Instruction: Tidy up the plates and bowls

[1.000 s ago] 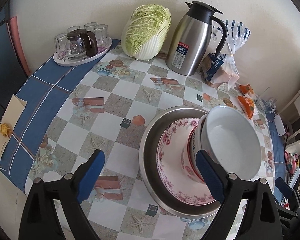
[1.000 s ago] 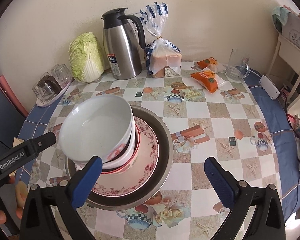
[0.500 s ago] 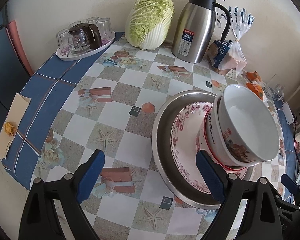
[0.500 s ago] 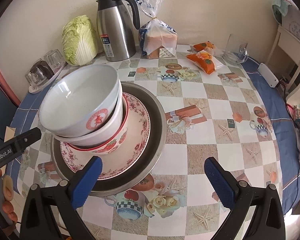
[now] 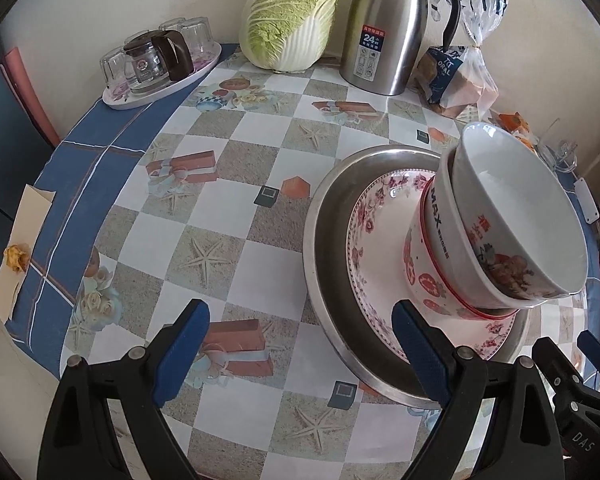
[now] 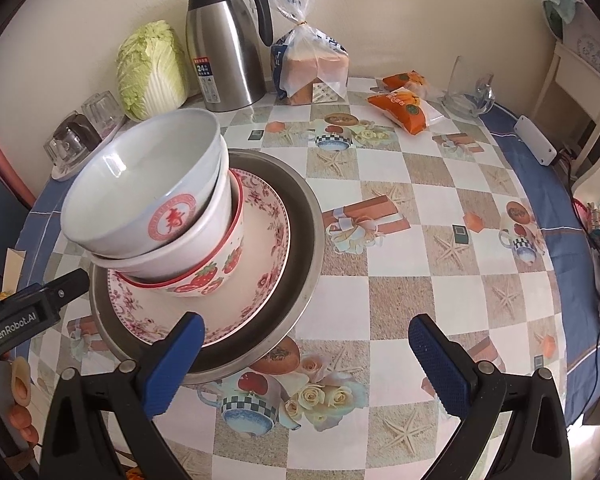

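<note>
Stacked bowls (image 5: 500, 240) are hiding most of the floral plate (image 6: 260, 280); both grippers, left (image 5: 300, 356) and right (image 6: 308, 364), are angling down, fingers wide open, gripping nothing.

3 bowls (image 6: 148, 200) nested, on plate (image 6: 260, 280), plate in metal basin (image 6: 304, 240) on table (image 6: 420, 280). behind basin by wall, l to r: glass tray (image 5: 160, 88), cabbage (image 5: 290, 16), thermos (image 5: 388, 28), bread bag (image 6: 312, 64). snack pkts (image 6: 404, 106) further r.
</note>
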The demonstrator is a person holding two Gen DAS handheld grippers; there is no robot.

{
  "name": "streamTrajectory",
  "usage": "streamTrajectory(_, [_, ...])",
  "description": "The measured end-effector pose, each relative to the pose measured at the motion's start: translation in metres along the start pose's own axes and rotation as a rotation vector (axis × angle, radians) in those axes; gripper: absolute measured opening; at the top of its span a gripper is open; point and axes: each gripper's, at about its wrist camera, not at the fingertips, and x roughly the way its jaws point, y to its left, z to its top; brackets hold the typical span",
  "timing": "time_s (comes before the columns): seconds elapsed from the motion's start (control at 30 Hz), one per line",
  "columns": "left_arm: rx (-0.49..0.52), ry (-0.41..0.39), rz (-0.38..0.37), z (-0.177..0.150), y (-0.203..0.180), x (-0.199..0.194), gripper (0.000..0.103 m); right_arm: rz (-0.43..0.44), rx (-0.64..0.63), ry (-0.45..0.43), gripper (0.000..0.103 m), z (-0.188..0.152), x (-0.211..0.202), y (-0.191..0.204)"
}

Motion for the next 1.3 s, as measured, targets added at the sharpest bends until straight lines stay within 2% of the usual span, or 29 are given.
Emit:
streamTrajectory(0.27, [0.017,0.019,0.020,-0.001,0.002,0.006,0.093,-0.004,-0.006,0.015,0.103,0.001,0.007,-0.001])
streamTrajectory(0.93, [0.115,0.002,0.072,-0.005,-0.005,-0.008,0.093,-0.012,-0.021,0.023,0.103,-0.001,0.001,0.003])
streamTrajectory(1.3, [0.124,0.005,0.079,-0.006,-0.002,-0.011,0.093,-0.019,-0.032,0.020,0.103,-0.002,-0.005,0.005])
